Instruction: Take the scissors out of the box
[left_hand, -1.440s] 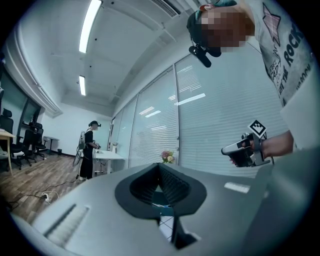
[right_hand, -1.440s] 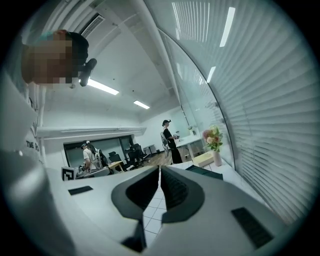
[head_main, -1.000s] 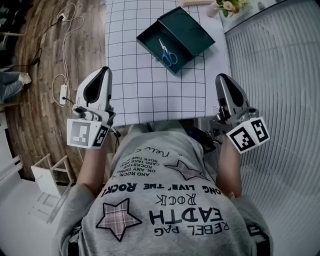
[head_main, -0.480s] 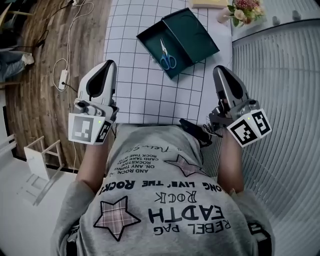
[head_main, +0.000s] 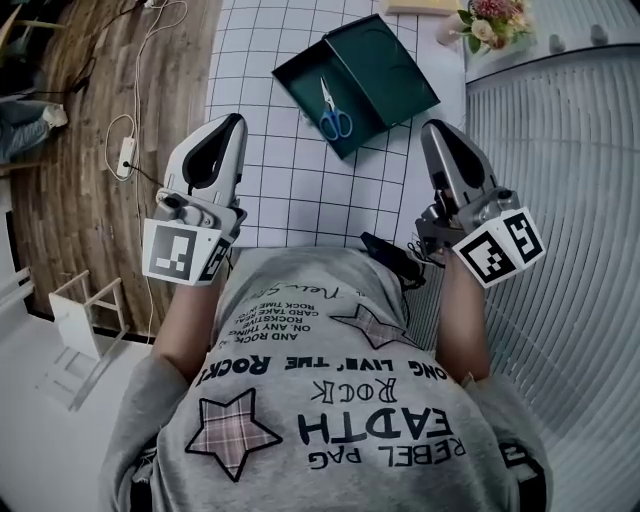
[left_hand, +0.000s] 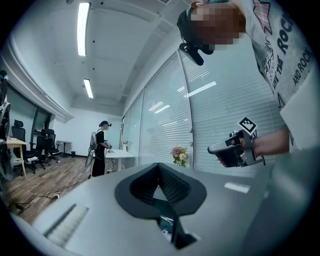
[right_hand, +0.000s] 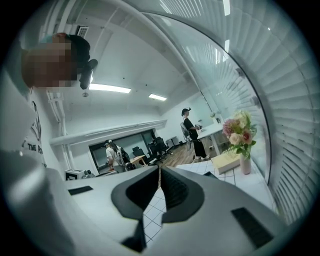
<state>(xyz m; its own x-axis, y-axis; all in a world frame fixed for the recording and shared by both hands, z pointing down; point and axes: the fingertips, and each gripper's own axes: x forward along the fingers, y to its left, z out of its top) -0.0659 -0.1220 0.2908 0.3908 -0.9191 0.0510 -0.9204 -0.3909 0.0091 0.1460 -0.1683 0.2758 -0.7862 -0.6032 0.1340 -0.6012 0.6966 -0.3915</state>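
Observation:
A dark green open box (head_main: 380, 62) lies at the far side of the gridded white table (head_main: 300, 190). In its nearer half lie the scissors (head_main: 332, 108), blue handles toward me. My left gripper (head_main: 235, 121) hovers at the table's near left edge and my right gripper (head_main: 433, 128) at its near right edge, both well short of the box. In the left gripper view the left gripper (left_hand: 159, 165) has its jaws shut with nothing between them. The right gripper (right_hand: 160, 168) is likewise shut and empty in its own view.
A vase of flowers (head_main: 490, 25) and a pale pad (head_main: 420, 6) stand at the table's far right. A glass wall with blinds (head_main: 560, 150) runs along the right. Cables (head_main: 135, 100) lie on the wood floor at left. A black clip (head_main: 390, 255) sits at the table's front edge.
Both grippers have moved forward toward the table and a little inward. The box and the scissors have not moved.

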